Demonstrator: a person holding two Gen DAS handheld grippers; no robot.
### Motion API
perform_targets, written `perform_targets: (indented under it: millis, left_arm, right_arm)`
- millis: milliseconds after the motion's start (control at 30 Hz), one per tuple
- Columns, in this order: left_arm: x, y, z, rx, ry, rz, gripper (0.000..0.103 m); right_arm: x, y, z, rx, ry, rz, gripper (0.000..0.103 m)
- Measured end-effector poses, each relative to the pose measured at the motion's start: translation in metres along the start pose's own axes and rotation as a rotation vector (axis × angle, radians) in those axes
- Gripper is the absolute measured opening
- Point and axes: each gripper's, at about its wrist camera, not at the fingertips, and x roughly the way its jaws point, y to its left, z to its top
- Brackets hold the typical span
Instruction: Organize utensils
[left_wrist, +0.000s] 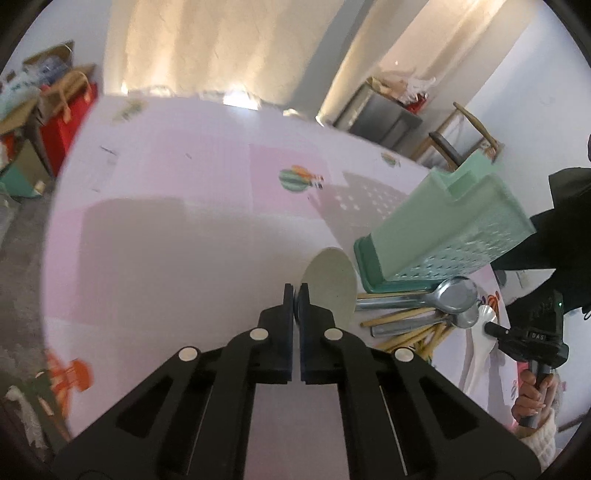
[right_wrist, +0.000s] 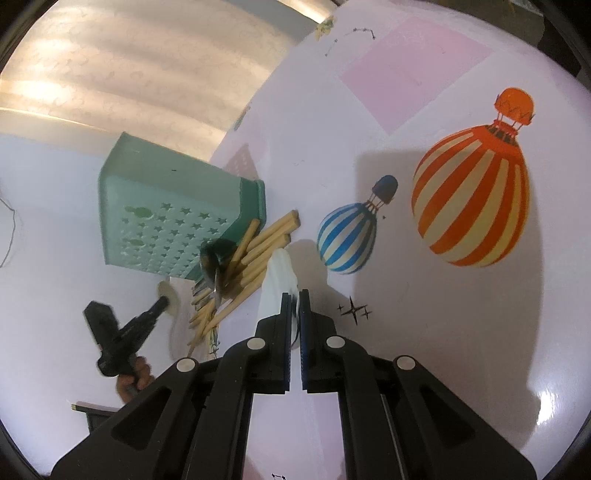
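Mint-green perforated plastic utensil holder (right_wrist: 173, 218) with star-shaped holes, upright on a darker green base. Just beside base: loose heap of pale wooden chopsticks (right_wrist: 255, 254), crossed, with shiny steel spoons (left_wrist: 452, 295) lying across them, bowls uppermost. White ceramic soup spoon (right_wrist: 277, 284) at edge of heap. Round off-white flat disc (left_wrist: 330, 284) near holder base; exact identity unclear.

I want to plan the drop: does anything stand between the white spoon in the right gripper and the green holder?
Yes. A pile of chopsticks and metal spoons lies on the table between the white spoon and the green holder, beside its base. Nothing visible blocks its top.
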Motion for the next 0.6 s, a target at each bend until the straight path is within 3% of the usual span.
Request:
perform_targets:
  millis: [167, 300, 333, 467, 600]
  left_arm:
    - [-0.079, -0.028, 0.011, 0.024, -0.181, -0.022, 0.001]
    - [-0.118, -0.076, 0.051, 0.023, -0.341, -0.053, 0.001]
    - [-0.122, -0.087, 0.062, 0.011, -0.374, -0.065, 0.001]
    - [-0.117, -0.140, 0.100, 0.020, -0.520, 0.054, 0.001]
    - [-0.082, -0.189, 0.125, 0.063, -0.539, 0.134, 0.001]
  right_arm:
    - [-0.011, -0.001, -0.006, -0.007, -0.039, -0.017, 0.004]
    - [-0.016, -0.009, -0.013, 0.015, -0.069, -0.012, 0.004]
    - [-0.018, -0.010, -0.016, 0.016, -0.078, -0.013, 0.004]
    - [-0.021, -0.011, -0.023, 0.020, -0.099, -0.054, 0.005]
    - [-0.022, -0.013, -0.031, 0.032, -0.128, -0.082, 0.005]
